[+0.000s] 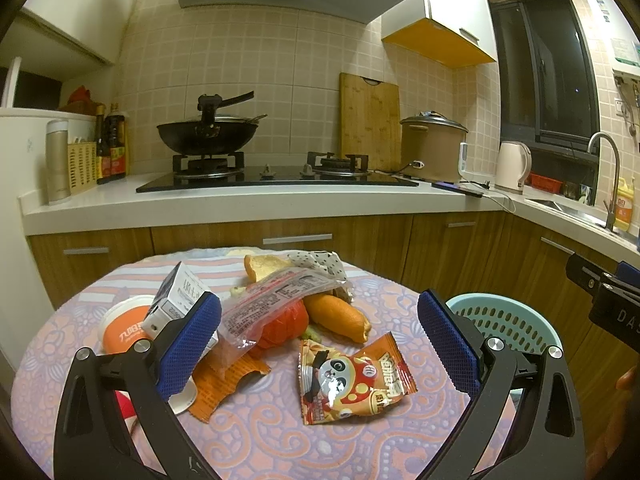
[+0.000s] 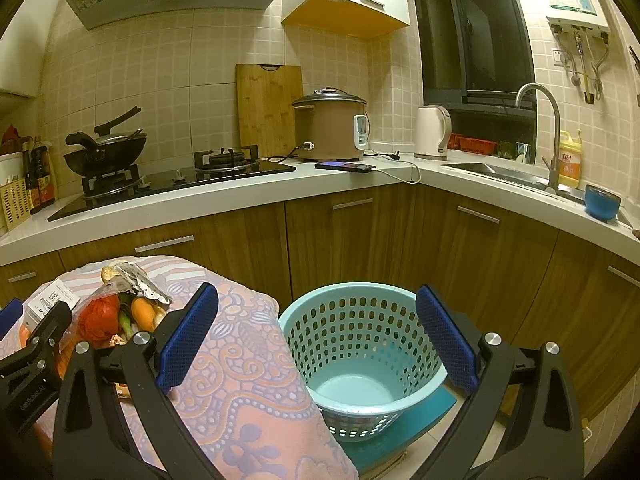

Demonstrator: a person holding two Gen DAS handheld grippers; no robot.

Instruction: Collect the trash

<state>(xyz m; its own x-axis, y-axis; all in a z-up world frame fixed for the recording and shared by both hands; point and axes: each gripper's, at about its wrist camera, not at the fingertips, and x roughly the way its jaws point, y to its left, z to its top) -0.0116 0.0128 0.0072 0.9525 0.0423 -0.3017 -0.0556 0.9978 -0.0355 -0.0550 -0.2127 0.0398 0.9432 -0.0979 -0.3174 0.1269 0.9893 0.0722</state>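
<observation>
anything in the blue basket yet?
No. The light blue basket looks empty in the right wrist view: bare floor and perforated walls. The right gripper's fingers cover a strip of the right wall.

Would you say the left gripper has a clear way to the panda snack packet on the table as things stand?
Probably yes. The left gripper is open, and the panda snack packet lies flat on the cloth between its fingers, apart from the trash pile, with nothing on top of it.

On the bench (image 1: 260, 432) the snack packet (image 1: 352, 380) lies nearest; at its 11 o'clock sits the trash heap (image 1: 288, 300), the carton (image 1: 180, 300) at the heap's 9. The basket (image 2: 360, 360) stands off the bench's edge at 3 o'clock, seemingly on the floor.
</observation>
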